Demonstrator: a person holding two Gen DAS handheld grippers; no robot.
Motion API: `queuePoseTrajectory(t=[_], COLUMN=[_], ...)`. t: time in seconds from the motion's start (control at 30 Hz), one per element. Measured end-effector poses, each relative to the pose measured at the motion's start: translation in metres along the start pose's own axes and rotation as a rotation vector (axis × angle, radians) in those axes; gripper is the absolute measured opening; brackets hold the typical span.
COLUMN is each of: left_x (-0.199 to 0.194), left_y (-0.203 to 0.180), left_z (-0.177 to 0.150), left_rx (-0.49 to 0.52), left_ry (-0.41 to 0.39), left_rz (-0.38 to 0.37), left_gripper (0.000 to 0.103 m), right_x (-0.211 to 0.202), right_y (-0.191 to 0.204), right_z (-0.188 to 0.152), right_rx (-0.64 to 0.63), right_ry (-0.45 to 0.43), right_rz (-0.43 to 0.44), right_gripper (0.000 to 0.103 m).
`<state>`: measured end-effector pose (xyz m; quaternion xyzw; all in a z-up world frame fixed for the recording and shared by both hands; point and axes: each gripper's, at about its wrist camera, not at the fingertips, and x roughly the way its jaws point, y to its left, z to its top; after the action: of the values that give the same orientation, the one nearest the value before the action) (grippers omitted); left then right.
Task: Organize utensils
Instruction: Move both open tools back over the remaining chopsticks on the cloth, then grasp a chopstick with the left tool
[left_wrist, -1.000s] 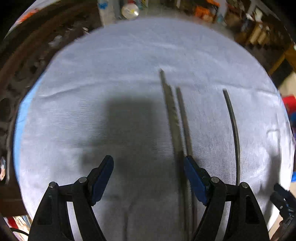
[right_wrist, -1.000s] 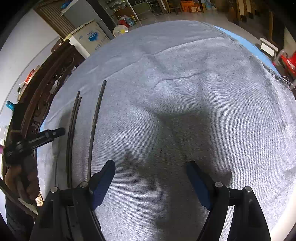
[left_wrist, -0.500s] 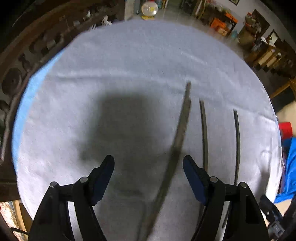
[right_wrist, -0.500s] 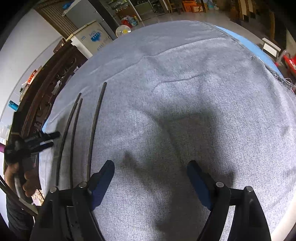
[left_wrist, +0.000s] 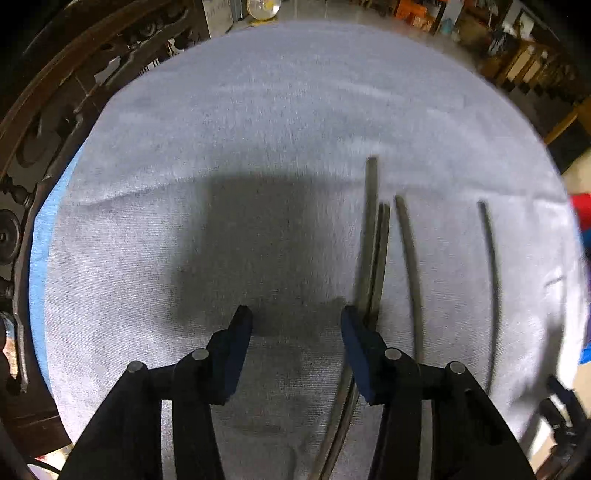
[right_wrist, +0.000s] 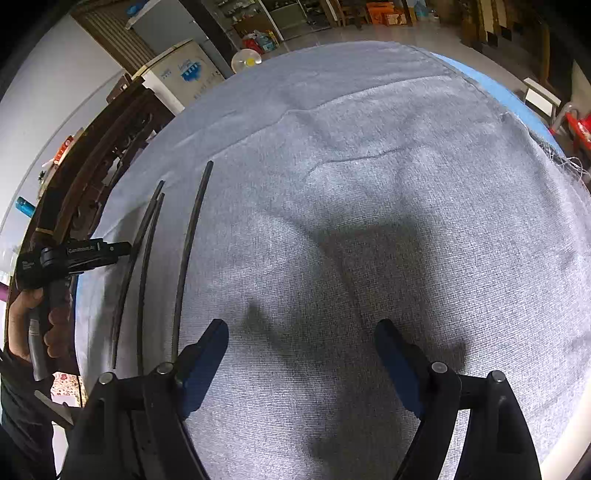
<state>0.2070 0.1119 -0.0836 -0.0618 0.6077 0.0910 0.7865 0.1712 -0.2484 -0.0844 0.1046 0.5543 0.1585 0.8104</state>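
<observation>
Three thin dark chopsticks lie lengthwise on the grey cloth (left_wrist: 258, 129). In the left wrist view they lie to the right: a nearest chopstick (left_wrist: 370, 221), blurred with a second dark line beside it, a middle chopstick (left_wrist: 410, 258) and a far chopstick (left_wrist: 491, 277). The nearest one runs under the right finger of my left gripper (left_wrist: 295, 332), whose jaws are closing with only cloth between the pads. The right wrist view has the same chopsticks (right_wrist: 188, 251) at the left. My right gripper (right_wrist: 301, 343) hangs open over bare cloth. A hand holds the left gripper (right_wrist: 123, 249) beside the outermost chopstick (right_wrist: 127, 273).
Carved dark wooden furniture (left_wrist: 55, 92) borders the table on the left. A blue underlay (right_wrist: 491, 85) shows past the cloth's frayed edge. A white appliance (right_wrist: 184, 70), a small fan (right_wrist: 245, 61) and cluttered shelves stand beyond the far side.
My left gripper's jaws have narrowed and its view has shifted. The nearest chopstick swung aslant, then settled by the right finger, its near end splayed from its neighbour. The right gripper kept still.
</observation>
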Motion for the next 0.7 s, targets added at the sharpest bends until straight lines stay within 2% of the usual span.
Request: queuePoseTrajectory(t=[0.07,0.13,0.17,0.33,0.53,0.6,0.67,0.7], left_x=[-0.006,-0.007,-0.011,-0.018,-0.015,-0.010,-0.013,-0.013], left_y=[-0.013,-0.016,-0.013,0.005,0.012,0.008,-0.001,0.000], left_z=[-0.010,-0.011,-0.011,-0.006,0.014,0.013,0.010,0.011], left_rx=[0.040,0.042,0.020,-0.033,0.012,0.060,0.121,0.138], left_ry=[-0.002,0.026,0.015,0.013,0.036,0.055,0.037,0.028], left_rz=[0.036,-0.062,-0.102,-0.108,-0.143,-0.108,-0.056,-0.027], left_gripper=[0.050,0.050,0.050,0.050,0.050,0.051,0.051,0.057], right_x=[0.000,0.000,0.000,-0.001,0.000,-0.001,-0.001,-0.002], right_y=[0.000,0.000,0.000,-0.002,0.000,-0.001,-0.002,-0.003], right_z=[-0.001,-0.001,-0.001,0.000,-0.001,-0.001,-0.001,-0.001], right_rx=[-0.003,0.001,0.002,0.002,-0.001,0.002,0.004,0.004], right_ry=[-0.002,-0.002,-0.001,0.002,0.000,0.003,0.006,0.006], right_rz=[0.002,0.002,0.003,0.013,0.005,0.008,0.011,0.011], right_gripper=[0.085,0.085,0.085,0.085,0.085,0.085,0.085,0.085])
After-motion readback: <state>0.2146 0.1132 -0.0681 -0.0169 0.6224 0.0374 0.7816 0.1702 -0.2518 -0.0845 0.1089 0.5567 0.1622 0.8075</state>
